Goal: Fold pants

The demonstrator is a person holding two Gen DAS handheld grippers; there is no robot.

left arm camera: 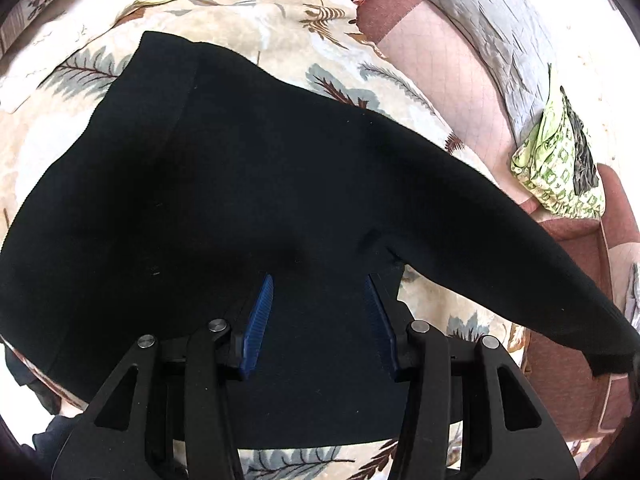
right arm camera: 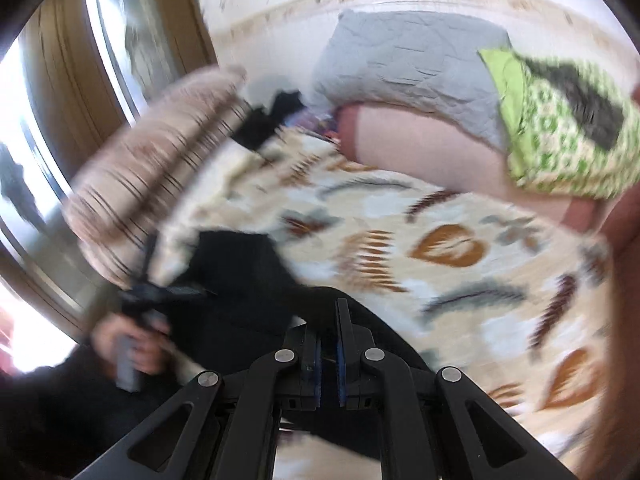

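Black pants (left arm camera: pixel 224 184) lie spread on the leaf-print bedcover (left arm camera: pixel 248 36), one leg trailing right. Our left gripper (left arm camera: pixel 320 312) hovers over them, jaws apart and empty; our right gripper (right arm camera: pixel 329 344) is pinched on a fold of cloth. We judge the first fold is starting: next, carry that leg across.

Pants (left arm camera: pixel 248 184): black knit cloth, matt, finely ribbed along the edges. Bedspread (left arm camera: pixel 280 12): soft plush cloth, cream with leaf print, slightly fuzzy. Grey cover (left arm camera: pixel 480 12): quilted cloth, crinkled, faint sheen. Pink cushion (left arm camera: pixel 444 68): smooth cloth with fine stitched grid. Green bundle (left arm camera: pixel 560 160): thin printed cloth, creased. Left gripper (left arm camera: pixel 320 292): black matt plastic arms, bright metal pivot pins, blue ribbed pads (left arm camera: pixel 260 320), rubbery in look. Door (right arm camera: pixel 76 92): brown wood, glossy.
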